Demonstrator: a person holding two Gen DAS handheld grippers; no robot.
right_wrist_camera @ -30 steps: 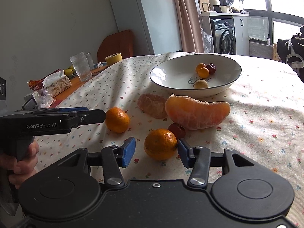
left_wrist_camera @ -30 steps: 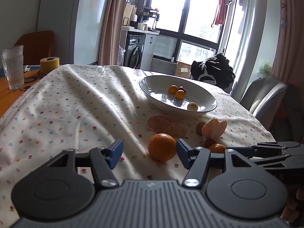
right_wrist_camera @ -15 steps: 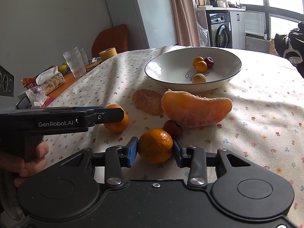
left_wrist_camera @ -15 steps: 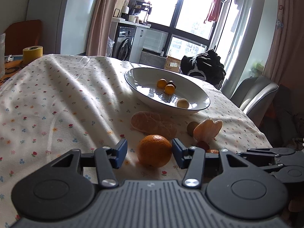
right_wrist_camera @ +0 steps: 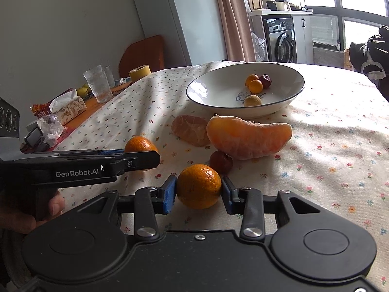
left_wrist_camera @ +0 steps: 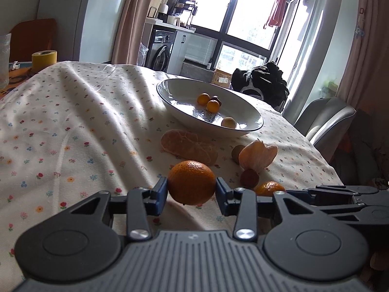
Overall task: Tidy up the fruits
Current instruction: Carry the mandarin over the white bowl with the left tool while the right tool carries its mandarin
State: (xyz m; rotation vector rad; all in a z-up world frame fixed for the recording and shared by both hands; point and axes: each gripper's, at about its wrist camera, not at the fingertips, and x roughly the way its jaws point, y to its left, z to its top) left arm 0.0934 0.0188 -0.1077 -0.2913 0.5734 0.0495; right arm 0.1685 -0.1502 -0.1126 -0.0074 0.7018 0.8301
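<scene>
My left gripper [left_wrist_camera: 191, 192] is shut on a whole tangerine [left_wrist_camera: 191, 182] just above the flowered cloth. My right gripper [right_wrist_camera: 198, 192] is shut on a second tangerine [right_wrist_camera: 199, 186], which also shows in the left wrist view as an orange shape [left_wrist_camera: 268, 188] behind the other tool. Ahead lie two peeled tangerine pieces [right_wrist_camera: 248, 137] [right_wrist_camera: 190, 130], a small dark red fruit [right_wrist_camera: 220, 161] and a brown one [left_wrist_camera: 237, 150]. The white bowl [right_wrist_camera: 218, 95] holds several small fruits. From the right wrist view the left gripper [right_wrist_camera: 136, 158] crosses in from the left.
Glasses [right_wrist_camera: 97, 84], a yellow tape roll [right_wrist_camera: 139, 71], a tissue pack [right_wrist_camera: 70, 104] and wrappers sit on the bare wood at the table's left end. A grey chair [left_wrist_camera: 325, 119] and a dark bundle of clothes [left_wrist_camera: 261, 82] stand beyond the far right edge.
Both grippers moved forward around their tangerines and closed: one second ago the jaws stood wide apart, now the blue pads press each fruit's sides.
</scene>
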